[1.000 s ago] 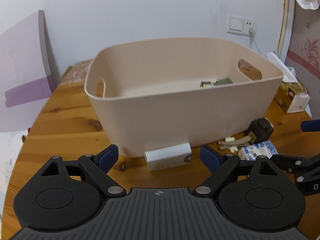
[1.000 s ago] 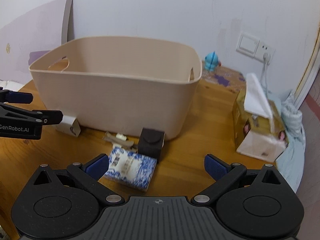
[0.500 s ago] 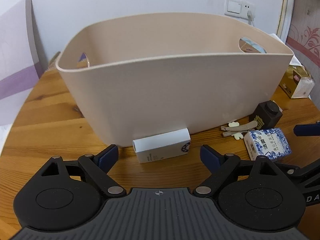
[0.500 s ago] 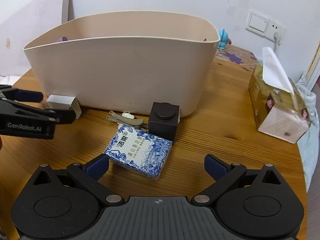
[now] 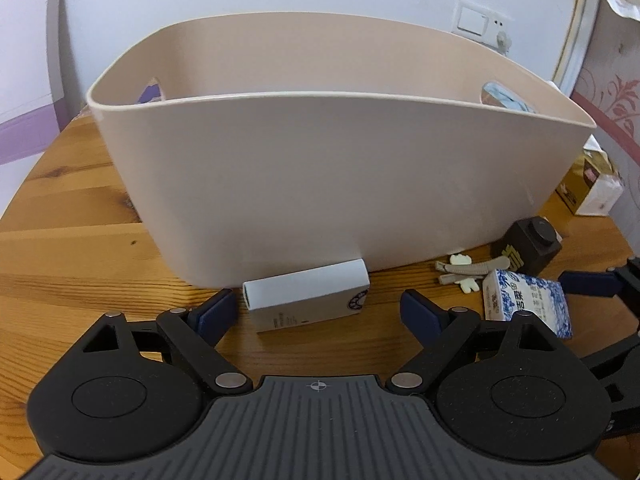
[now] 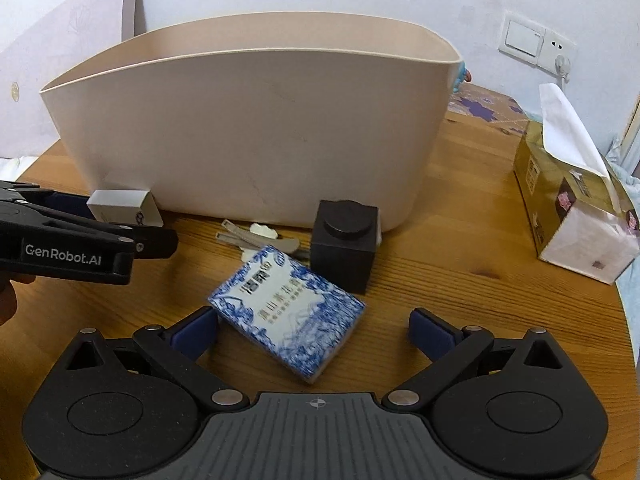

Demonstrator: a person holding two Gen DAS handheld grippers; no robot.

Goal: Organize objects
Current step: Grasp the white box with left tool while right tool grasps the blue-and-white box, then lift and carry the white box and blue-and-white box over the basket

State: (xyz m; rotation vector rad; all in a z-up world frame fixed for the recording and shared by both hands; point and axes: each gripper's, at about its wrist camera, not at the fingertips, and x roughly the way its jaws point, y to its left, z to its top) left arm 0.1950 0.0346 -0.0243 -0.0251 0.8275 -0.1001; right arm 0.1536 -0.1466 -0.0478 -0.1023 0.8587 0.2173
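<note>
A large beige tub (image 5: pixel 340 168) stands on the round wooden table (image 5: pixel 72 256), and the loose things to be sorted lie on the wood along its near wall. The left gripper (image 5: pixel 318 312) sits low over the table with its jaws spread wide and nothing clamped; a small white box (image 5: pixel 306 296) lies on its side between the 2 blue pads (image 5: pixel 216 312), one end touching the tub's base, with a gap of bare wood showing on both sides of it. To the right of that box lie 2 beige hair clips (image 5: pixel 468 272) with small cream shapes on them, then a dark cube with a round knob (image 5: pixel 528 246), all close to the tub. The right gripper (image 6: pixel 314 330) is likewise wide open and holds nothing; a blue-and-white patterned box (image 6: pixel 288 312) lies flat and skewed between its fingers, its left corner just beside the left pad (image 6: pixel 196 330) and clearly apart from the right one. The cube sits just behind this box, near the tub wall. In the right wrist view the left gripper comes in from the left edge, its tip around the white box. A tissue box (image 6: pixel 576 216) with 1 sheet sticking up stands well apart at the right, and a wall switch and socket (image 6: pixel 536 42) sit on the white wall behind.
</note>
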